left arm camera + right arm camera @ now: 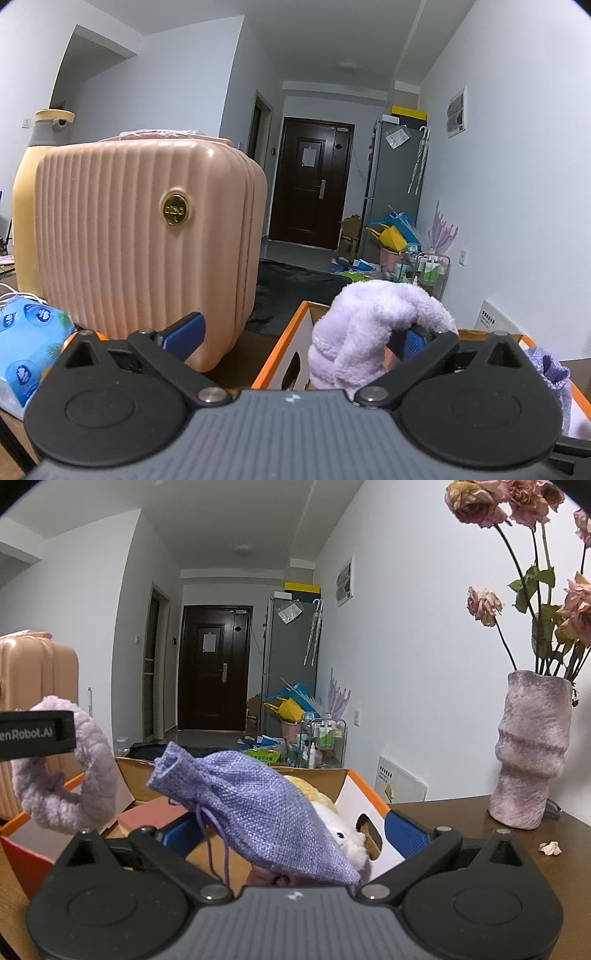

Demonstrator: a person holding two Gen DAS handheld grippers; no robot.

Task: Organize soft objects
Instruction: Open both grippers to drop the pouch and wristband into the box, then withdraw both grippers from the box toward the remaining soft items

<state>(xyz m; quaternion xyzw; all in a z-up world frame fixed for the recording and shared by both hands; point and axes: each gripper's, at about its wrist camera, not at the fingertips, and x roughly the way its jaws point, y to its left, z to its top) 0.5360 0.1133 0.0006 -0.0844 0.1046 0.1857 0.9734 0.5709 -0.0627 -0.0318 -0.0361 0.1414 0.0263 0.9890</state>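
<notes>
The left tool point(295, 334) is sitting with its fingers spread wide apart. A fluffy lilac headband point(364, 332) is hanging looped over the tool's right finger point(410, 345), clear of the left finger, above the near left corner of the orange-edged cardboard box point(284, 339). In the right wrist view the same headband point(66, 771) is hanging from a black bar of the left tool, over the box's left rim.

The right tool point(291, 830) is also standing apart. A purple woven drawstring pouch point(255, 808) is lying between its blue fingers point(404, 830), over the box point(354, 794); whether either finger is touching it cannot be told. Beneath the pouch, a white and yellow plush toy point(332, 827) is resting inside the box.

A pink ribbed suitcase point(147, 240) is standing left of the box. A mauve vase point(528, 753) of dried roses is standing on the brown tabletop point(461, 816), to the right.
</notes>
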